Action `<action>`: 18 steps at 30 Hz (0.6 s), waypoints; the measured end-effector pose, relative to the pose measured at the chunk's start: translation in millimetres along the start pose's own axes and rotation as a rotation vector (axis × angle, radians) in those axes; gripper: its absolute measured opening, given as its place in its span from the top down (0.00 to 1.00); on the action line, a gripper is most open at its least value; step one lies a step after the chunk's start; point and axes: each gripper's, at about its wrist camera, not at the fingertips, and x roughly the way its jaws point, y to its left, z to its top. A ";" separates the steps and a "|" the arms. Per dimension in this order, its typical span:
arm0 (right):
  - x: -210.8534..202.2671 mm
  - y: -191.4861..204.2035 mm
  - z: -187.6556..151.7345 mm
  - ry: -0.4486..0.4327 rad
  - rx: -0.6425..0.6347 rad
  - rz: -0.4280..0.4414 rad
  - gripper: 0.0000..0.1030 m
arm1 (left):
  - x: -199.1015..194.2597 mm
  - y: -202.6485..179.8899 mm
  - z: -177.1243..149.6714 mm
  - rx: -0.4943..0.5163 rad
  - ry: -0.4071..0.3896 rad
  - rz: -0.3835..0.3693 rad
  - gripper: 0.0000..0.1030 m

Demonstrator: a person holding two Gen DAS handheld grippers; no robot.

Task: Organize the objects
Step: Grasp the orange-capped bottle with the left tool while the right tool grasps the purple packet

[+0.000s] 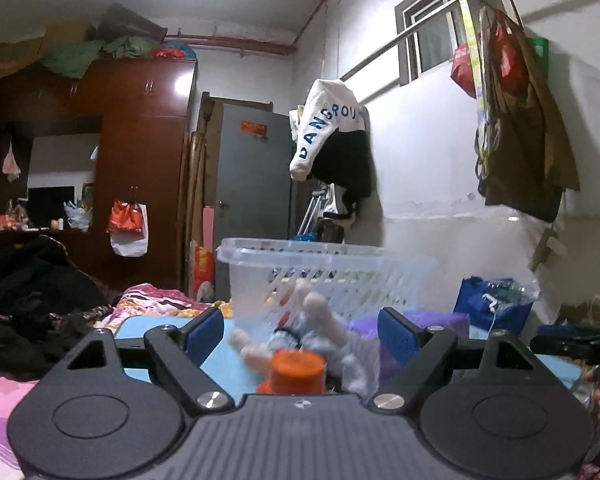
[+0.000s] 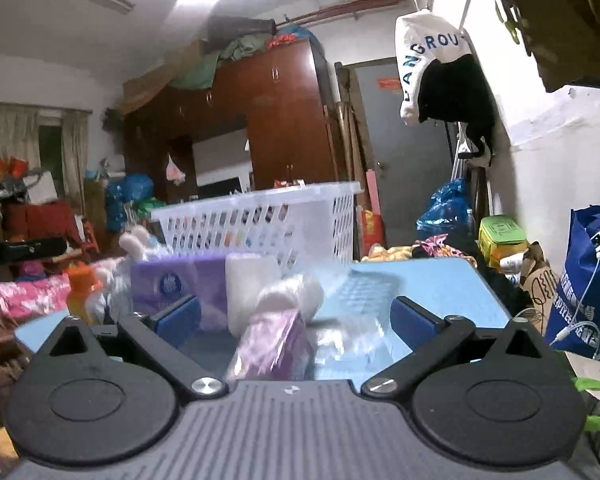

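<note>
A white slatted plastic basket point(image 1: 332, 276) stands on a light blue table point(image 1: 220, 360); it also shows in the right wrist view point(image 2: 260, 220). My left gripper point(image 1: 300, 336) is open, with an orange-capped bottle point(image 1: 298, 370) and a white plush toy point(image 1: 320, 320) lying between its blue pads. My right gripper point(image 2: 296, 316) is open around a purple wrapped packet point(image 2: 276, 344) with a white fluffy item point(image 2: 292, 292) behind it. A purple tissue pack point(image 2: 180, 284) and a white block point(image 2: 248, 280) lie before the basket. The orange bottle point(image 2: 82, 288) sits at left.
A blue shopping bag point(image 2: 588, 280) stands right of the table, with a green box point(image 2: 500, 236) behind. Dark clothes point(image 1: 32, 292) lie piled on a pink bedspread point(image 1: 0, 400) at left. A brown wardrobe point(image 1: 140, 160) and grey door point(image 1: 252, 168) stand behind. Clothes hang on the right wall.
</note>
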 end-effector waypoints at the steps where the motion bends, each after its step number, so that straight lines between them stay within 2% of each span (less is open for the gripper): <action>1: 3.2 2.2 -0.6 0.010 0.006 0.017 0.00 | -0.5 1.5 -3.4 0.003 -0.002 -0.005 0.16; 4: 13.0 8.2 -7.2 0.043 -0.018 0.025 0.00 | -1.3 6.8 -14.3 0.016 0.023 -0.021 0.16; 8: 19.3 10.0 -14.4 0.060 -0.040 0.007 0.02 | 13.2 17.7 -32.1 -0.003 0.099 -0.034 0.16; 14: 13.7 13.0 -23.3 0.057 -0.072 0.012 0.18 | 27.1 21.5 -49.4 0.004 0.158 -0.049 0.16; 18: 10.9 14.0 -30.1 0.067 -0.079 0.014 0.29 | 32.2 19.4 -53.6 -0.001 0.167 -0.062 0.16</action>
